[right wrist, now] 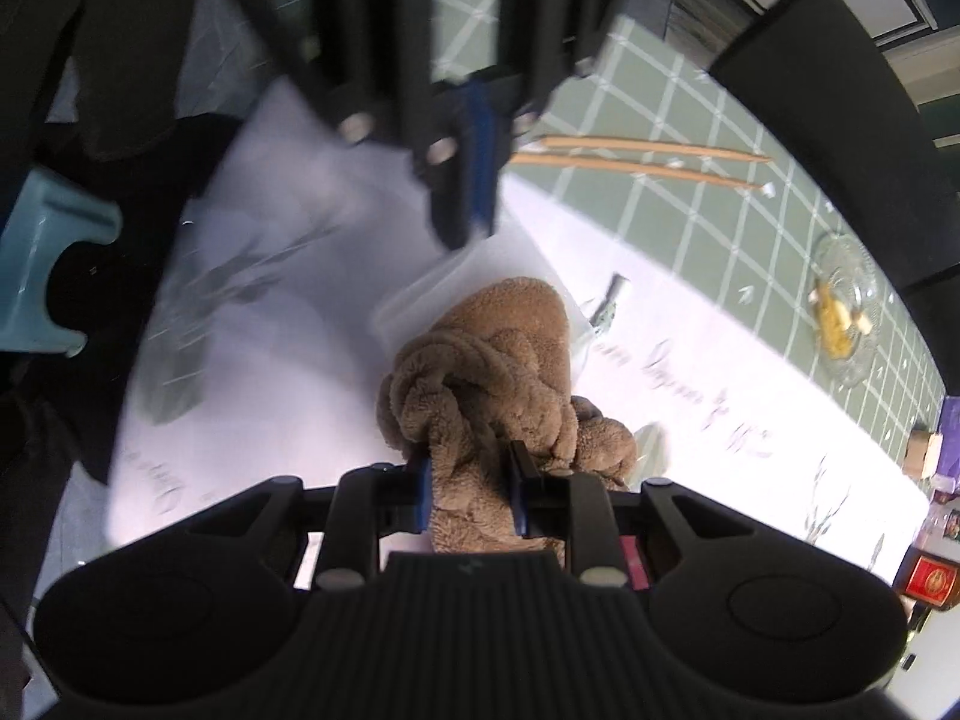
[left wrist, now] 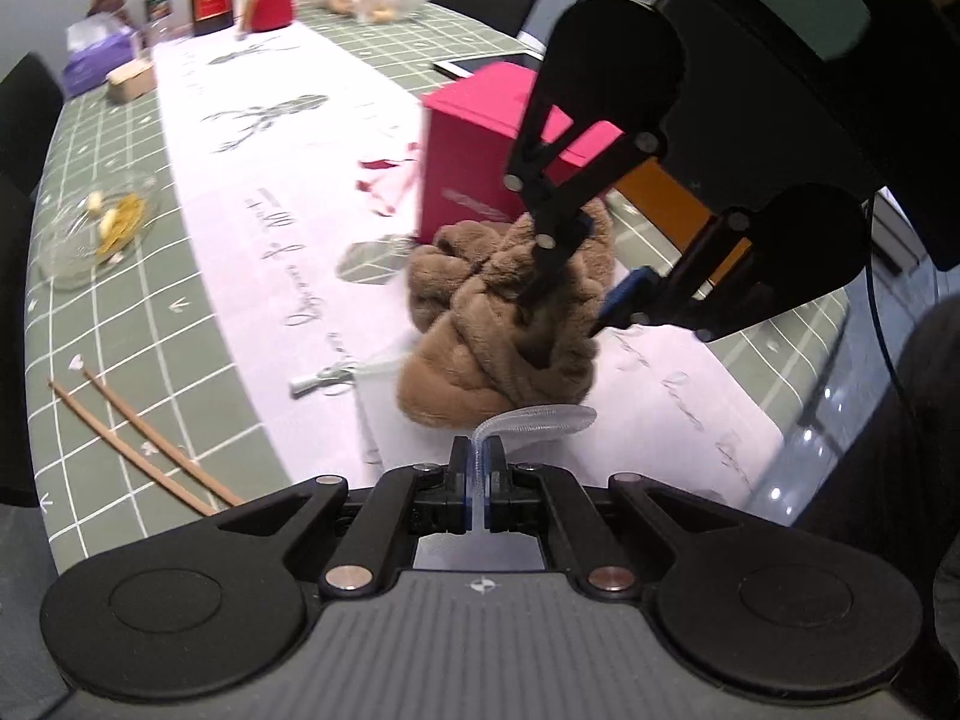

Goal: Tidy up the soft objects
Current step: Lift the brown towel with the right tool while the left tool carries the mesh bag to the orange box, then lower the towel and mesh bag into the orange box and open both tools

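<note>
A: Since you asked, left wrist cam first. Left gripper [left wrist: 479,468], jaws clenched on edge of a clear plastic bag [left wrist: 528,423]; bag strip runs up betw. the pads and curls right. Brown plush cloth [left wrist: 498,324] sits bunched just beyond it, on the white runner [left wrist: 252,180] over the green checked worktop [left wrist: 108,324].

B: And the right one?

A: Right gripper [left wrist: 570,294] comes in from upper right, one finger sunk into top of the cloth, the other out to the right. Pink box [left wrist: 474,156] directly behind cloth, touching or nearly, can't tell. Chopsticks [left wrist: 138,444] lie left on the worktop, glass dish [left wrist: 90,234] w/ food scraps further back left. Bottles, red container, purple tissue box at far end.

B: Right wrist cam?

A: Right gripper [right wrist: 471,495] jaws grasping the brown plush cloth [right wrist: 492,384]; wad fills the gap betw. both pads, rest twists fwd. Clear plastic bag [right wrist: 420,300] under/behind cloth, blurry. Left gripper [right wrist: 474,180] opposite, top centre, jaws clenched together, motion-blurred. Chopsticks [right wrist: 642,159] upper right, glass dish [right wrist: 846,312] right edge. Blue stool [right wrist: 42,276] at left, off the worktop [right wrist: 720,168].
</note>
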{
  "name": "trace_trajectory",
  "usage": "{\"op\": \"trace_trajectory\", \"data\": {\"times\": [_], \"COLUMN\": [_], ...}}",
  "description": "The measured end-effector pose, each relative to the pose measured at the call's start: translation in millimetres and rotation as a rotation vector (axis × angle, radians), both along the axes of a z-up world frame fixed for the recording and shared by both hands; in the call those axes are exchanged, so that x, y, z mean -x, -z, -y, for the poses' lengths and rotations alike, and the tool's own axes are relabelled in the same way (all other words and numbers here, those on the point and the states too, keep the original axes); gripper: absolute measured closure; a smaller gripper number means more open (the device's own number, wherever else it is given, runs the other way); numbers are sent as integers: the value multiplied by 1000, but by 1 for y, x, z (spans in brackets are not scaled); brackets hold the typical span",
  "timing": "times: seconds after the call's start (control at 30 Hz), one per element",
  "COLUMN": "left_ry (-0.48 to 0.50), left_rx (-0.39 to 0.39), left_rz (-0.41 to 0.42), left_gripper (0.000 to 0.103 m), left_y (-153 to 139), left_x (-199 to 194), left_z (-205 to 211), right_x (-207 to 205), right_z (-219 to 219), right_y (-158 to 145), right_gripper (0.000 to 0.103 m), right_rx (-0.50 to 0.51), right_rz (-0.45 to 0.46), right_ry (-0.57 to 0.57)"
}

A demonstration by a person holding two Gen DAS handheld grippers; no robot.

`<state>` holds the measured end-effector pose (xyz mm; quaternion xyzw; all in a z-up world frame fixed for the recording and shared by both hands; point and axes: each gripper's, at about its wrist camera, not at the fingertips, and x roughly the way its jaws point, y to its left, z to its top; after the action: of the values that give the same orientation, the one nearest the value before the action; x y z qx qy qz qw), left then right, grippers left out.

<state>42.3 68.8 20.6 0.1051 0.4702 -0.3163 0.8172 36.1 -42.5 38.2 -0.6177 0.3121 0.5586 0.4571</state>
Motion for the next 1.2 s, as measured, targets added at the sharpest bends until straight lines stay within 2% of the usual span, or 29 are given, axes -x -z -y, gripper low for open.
{"op": "trace_trajectory", "data": {"times": [0.3,0.57,0.77,1.0,1.2], "left_ry": [98,184,237,282,292], "left_rx": [-32,-8,43,112,178], "left_rz": [32,77,145,243,294], "left_gripper": [100,100,100,100,100], "left_y": [-27,-61,-96,-147,-161], "left_x": [30,44,37,11,-14], "left_z": [46,87,129,192,243], "right_x": [50,82,87,77,57], "right_z": [57,122,168,225,271], "right_y": [-14,-51,-82,-124,-141], "right_gripper": [80,80,80,80,80], "right_rx": [15,-13,-46,-59,-60], "right_rz": [48,89,136,216,257], "right_ry": [10,67,154,273,379]}}
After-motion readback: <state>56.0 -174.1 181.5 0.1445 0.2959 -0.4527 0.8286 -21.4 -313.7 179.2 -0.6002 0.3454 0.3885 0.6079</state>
